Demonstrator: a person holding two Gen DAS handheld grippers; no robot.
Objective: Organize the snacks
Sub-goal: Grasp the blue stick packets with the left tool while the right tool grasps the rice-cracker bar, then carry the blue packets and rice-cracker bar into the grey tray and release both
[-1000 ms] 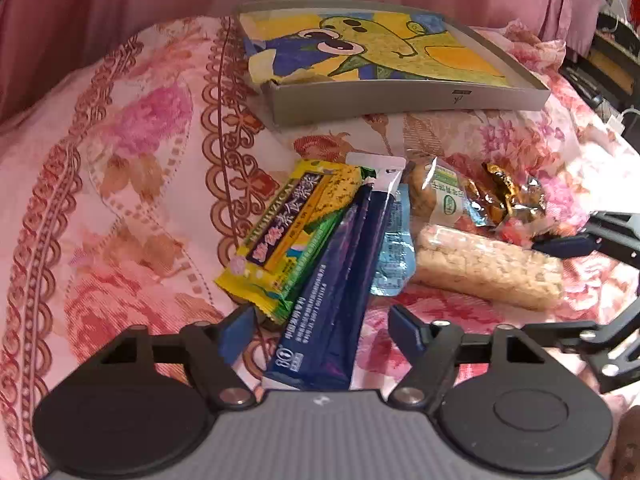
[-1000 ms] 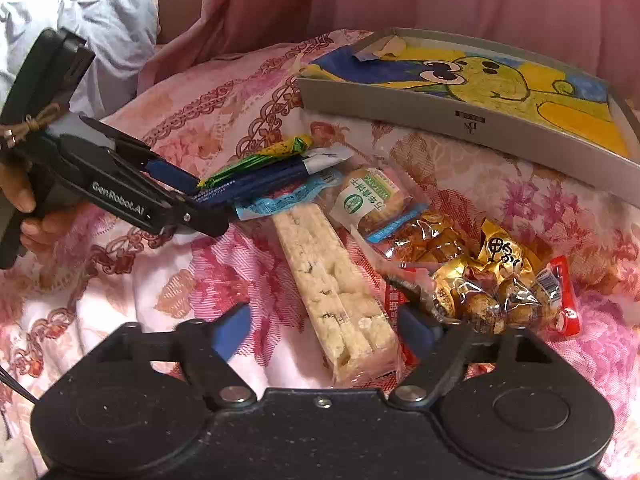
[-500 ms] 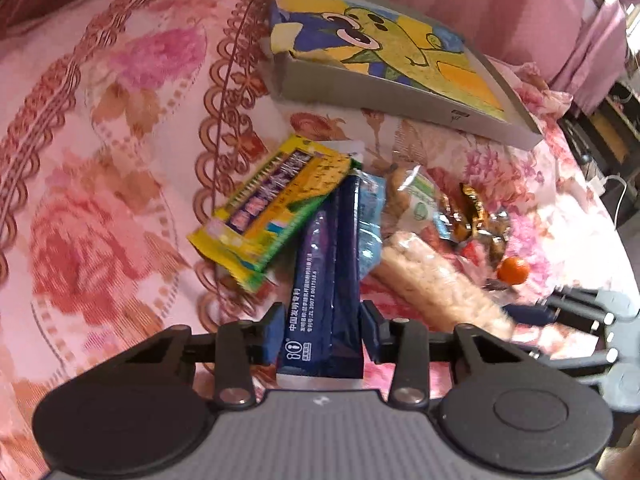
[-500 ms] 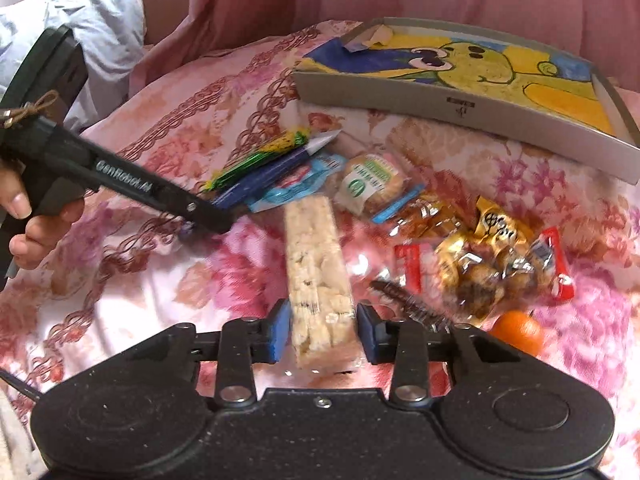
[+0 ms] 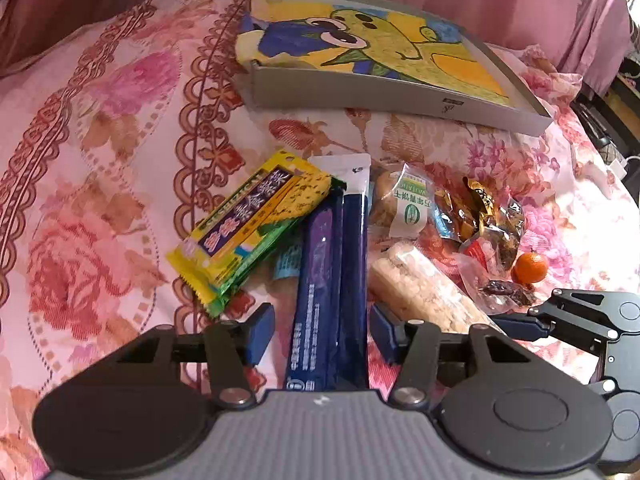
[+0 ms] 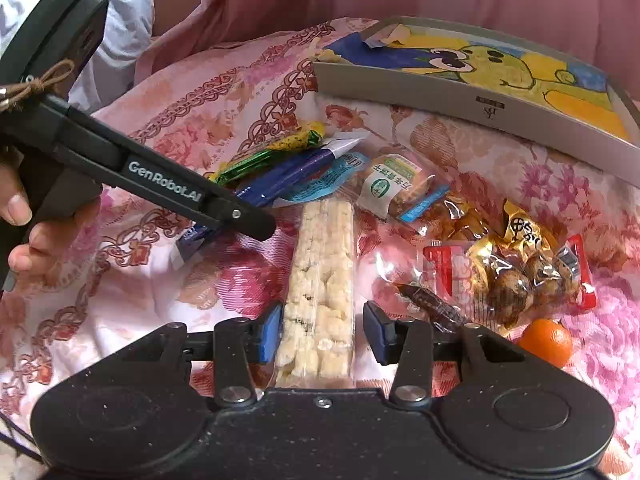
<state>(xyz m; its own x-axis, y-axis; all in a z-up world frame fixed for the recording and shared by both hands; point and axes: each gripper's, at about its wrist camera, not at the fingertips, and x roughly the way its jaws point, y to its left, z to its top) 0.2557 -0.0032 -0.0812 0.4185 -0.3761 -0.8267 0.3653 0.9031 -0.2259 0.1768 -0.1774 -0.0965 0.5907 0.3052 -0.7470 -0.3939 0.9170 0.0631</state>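
Note:
A long dark blue snack packet (image 5: 332,264) lies on the flowered bedspread. My left gripper (image 5: 322,328) brackets its near end, open, with a small gap on each side. A pale puffed-rice bar (image 6: 322,264) in clear wrap lies lengthwise between the fingers of my right gripper (image 6: 322,334). That gripper is open: its left pad touches the bar and the right pad stands slightly off. A yellow-green packet (image 5: 248,232) rests left of the blue one. A shallow grey box (image 5: 392,92) with a cartoon-painted floor sits beyond the pile.
A bun in a green-labelled wrapper (image 6: 394,188), a bag of wrapped candies (image 6: 516,276) and a small orange (image 6: 546,342) lie to the right of the bar. A hand (image 6: 24,240) holds the left gripper's handle at far left. Pink curtain hangs behind the box.
Both grippers closed in around their snacks from wide open, then widened slightly since half a second ago. The snacks still lie on the bedspread.

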